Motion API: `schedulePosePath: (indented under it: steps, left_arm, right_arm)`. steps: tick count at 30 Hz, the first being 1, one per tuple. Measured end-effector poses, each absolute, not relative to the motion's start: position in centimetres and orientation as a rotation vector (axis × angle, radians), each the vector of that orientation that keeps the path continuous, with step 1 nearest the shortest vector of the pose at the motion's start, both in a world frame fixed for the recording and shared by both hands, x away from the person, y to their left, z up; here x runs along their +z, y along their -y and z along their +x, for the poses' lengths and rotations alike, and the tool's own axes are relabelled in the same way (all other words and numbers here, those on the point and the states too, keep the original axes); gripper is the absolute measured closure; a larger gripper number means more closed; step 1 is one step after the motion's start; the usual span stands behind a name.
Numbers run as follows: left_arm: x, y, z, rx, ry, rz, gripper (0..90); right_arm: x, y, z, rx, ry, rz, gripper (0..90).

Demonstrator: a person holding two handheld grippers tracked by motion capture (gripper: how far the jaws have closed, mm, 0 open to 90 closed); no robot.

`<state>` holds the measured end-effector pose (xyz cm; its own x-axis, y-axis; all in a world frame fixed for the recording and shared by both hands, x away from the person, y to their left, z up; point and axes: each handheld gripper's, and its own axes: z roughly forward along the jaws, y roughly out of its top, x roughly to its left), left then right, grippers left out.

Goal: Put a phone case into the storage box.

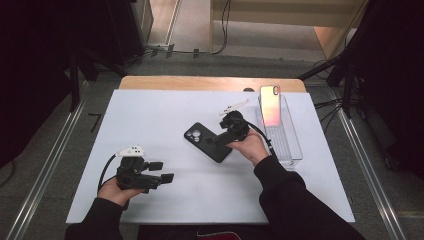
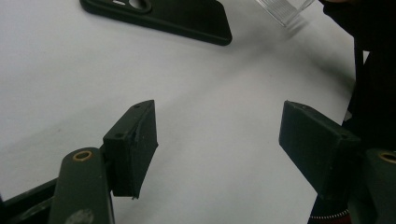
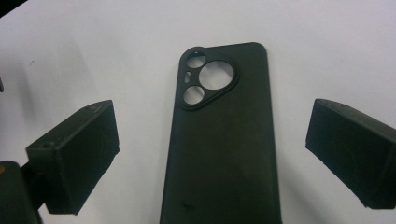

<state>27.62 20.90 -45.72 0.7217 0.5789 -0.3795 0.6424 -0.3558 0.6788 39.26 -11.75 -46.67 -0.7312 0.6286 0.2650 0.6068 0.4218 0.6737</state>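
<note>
The flat black rubbery phone case point(image 3: 224, 140) is laid back-up mid-bench on the white bench point(image 1: 165, 107). The right tool point(image 3: 212, 140) is held open astride it, untouching. The left tool point(image 2: 217, 140) is held open, empty, well apart.

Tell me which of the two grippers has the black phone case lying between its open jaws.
The right gripper: its open jaws straddle the black phone case without touching it. The left gripper hangs open over the bare white table.
</note>
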Motion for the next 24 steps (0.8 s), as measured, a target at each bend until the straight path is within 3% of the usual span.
schedulePosePath:
  steps: [24]
  left_arm:
    - [-45.7, -20.9, 27.6, -0.093, -0.924, 2.05, 28.1]
  right_arm:
    - [-48.4, 10.0, 39.6, 1.097, -2.671, 1.112, 1.2]
